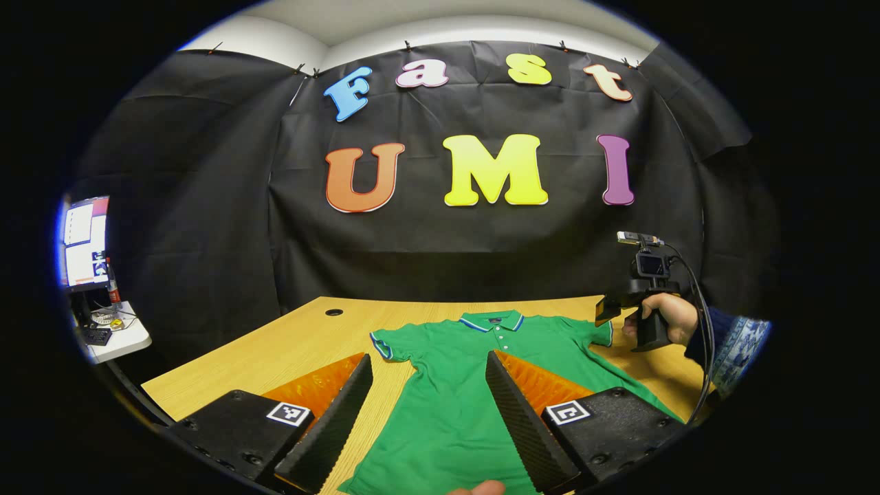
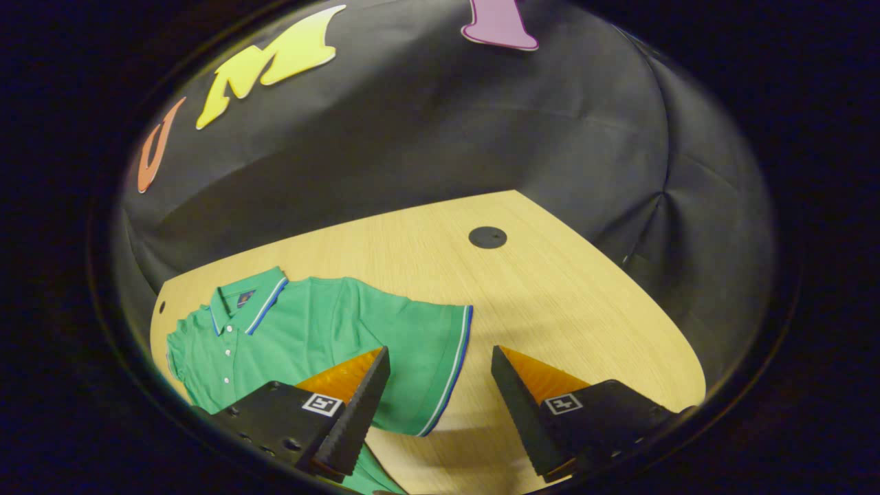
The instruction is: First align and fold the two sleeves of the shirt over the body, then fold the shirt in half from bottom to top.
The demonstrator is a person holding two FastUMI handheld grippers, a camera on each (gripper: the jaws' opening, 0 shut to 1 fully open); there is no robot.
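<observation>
Shirt (image 1: 447, 399): green knit cloth, matt, with small glossy buttons and striped ribbed trim at collar and sleeve hems. Table (image 2: 550, 295): wood-grain top, smooth, low sheen, probably laminate. Booth wall (image 1: 206, 206): black matt cloth, creased. Left gripper (image 1: 430, 392): finger faces finely ribbed, body matt plastic.
</observation>
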